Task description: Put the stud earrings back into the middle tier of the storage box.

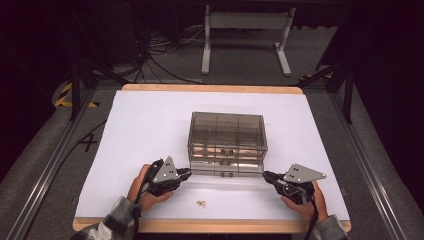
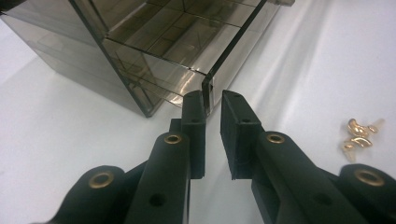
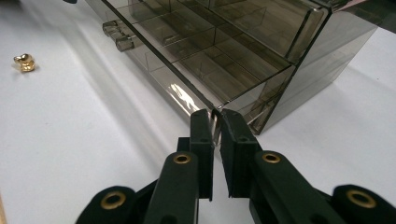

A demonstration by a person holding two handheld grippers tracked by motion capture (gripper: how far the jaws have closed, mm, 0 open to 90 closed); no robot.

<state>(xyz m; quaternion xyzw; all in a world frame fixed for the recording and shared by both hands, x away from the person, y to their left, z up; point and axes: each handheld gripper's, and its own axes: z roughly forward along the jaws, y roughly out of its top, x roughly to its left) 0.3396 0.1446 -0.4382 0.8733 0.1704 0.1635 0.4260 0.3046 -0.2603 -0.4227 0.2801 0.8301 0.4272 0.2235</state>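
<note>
This looks like a lab or test room set up for recording. A white-covered table (image 1: 150, 125) with a wooden edge stands between metal rails (image 1: 45, 175), black and yellow warning tape (image 1: 64, 95) marks the grey floor, and loose cables (image 1: 160, 55) trail past a bare desk frame (image 1: 245, 35) in the dark beyond the far edge.

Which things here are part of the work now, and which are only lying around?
In use:
- drawer box
- bottom drawer, pinched at its front corners
- left gripper
- right gripper

Lying about:
- small gold pieces on the table
- white frame on the floor behind
</note>
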